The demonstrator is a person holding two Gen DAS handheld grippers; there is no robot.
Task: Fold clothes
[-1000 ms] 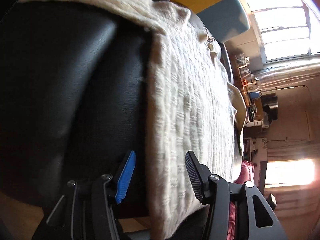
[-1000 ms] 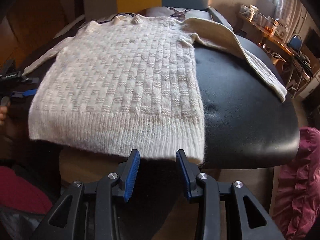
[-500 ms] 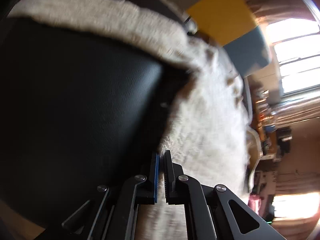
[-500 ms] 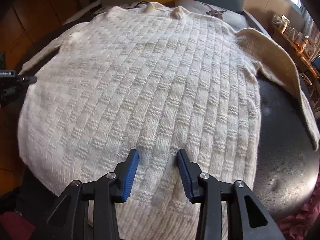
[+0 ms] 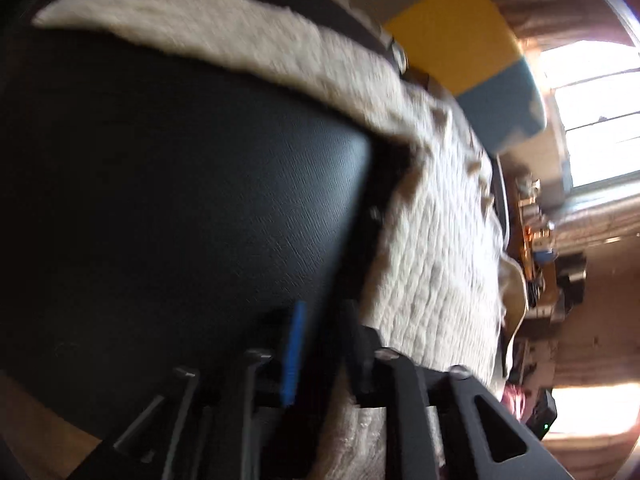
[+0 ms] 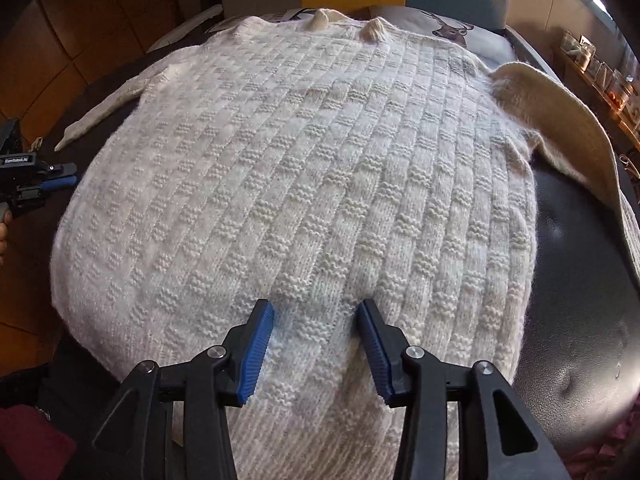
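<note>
The cream sweater (image 6: 304,184) lay flat on the black surface (image 6: 580,320), long axis running from hem to collar, away from the right hand-held gripper (image 6: 316,344), whose fingers were apart over the hem. The left hand-held gripper (image 5: 320,352), slightly parted and empty, sat beside the sweater's left edge.
</note>
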